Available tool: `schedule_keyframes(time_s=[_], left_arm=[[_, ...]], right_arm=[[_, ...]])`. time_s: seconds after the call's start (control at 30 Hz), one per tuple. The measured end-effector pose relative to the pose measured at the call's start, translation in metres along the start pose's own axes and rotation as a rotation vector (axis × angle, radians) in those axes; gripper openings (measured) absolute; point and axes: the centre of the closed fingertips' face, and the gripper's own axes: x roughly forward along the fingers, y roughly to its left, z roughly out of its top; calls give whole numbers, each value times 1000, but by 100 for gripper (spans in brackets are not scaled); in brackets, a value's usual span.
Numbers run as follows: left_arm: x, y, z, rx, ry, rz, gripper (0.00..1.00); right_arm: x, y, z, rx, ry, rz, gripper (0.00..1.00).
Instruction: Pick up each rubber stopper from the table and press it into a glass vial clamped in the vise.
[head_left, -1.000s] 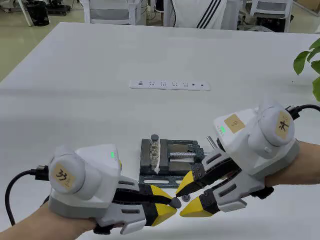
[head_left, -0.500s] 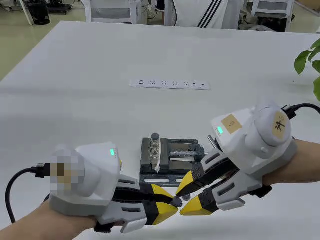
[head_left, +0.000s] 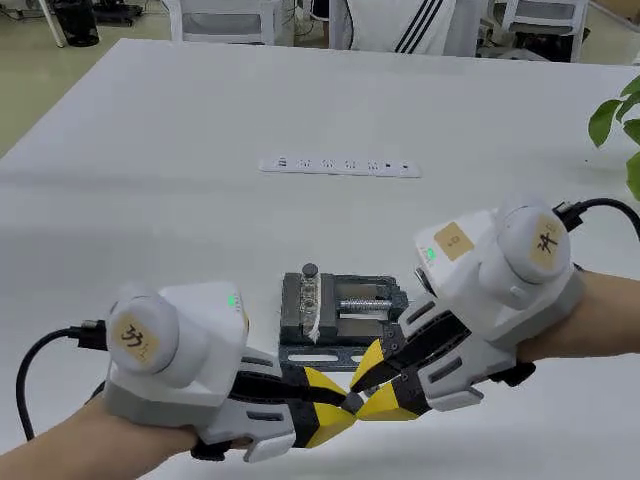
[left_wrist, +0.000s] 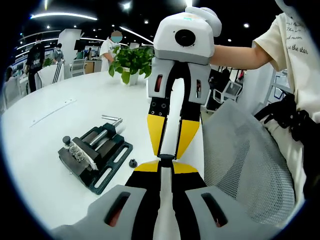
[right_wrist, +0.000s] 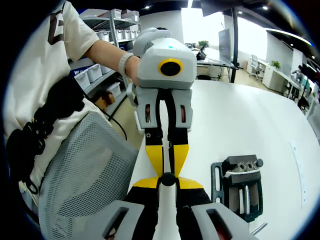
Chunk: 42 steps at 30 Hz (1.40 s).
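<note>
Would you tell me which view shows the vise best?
The left gripper view: the vise lies whole and unblocked, its vials seen side-on. The head view shows it from above, with its near edge covered; the right gripper view catches it small, low right.

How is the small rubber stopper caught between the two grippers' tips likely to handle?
The rubber stopper is tiny beside the yellow jaws, so probably very light and easily fumbled. It looks rounded, so if dropped it would likely roll on the smooth table. Being rubber, it should grip and give slightly rather than crack.
</note>
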Motion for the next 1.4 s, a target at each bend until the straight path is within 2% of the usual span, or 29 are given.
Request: schedule_keyframes(time_s=[0.2,0.33,0.63,0.87,1.4], left_arm=[[-1,-1,0,-5,-3,0,3],[-1,-1,0,-19,-5,-5,3],[-2,0,-2,-56,-21,-4,3],[0,-3,-5,-38,-15,-7,3],[1,-2,-3,0,-13,-7,3]], right_arm=[[1,1,2,-14,8,6,7],[2,2,0,-54,26,17,8],[3,2,1,-60,29,14,7],[5,4,-1,-67,40,28,7],[4,2,-1,-40,41,29,6]])
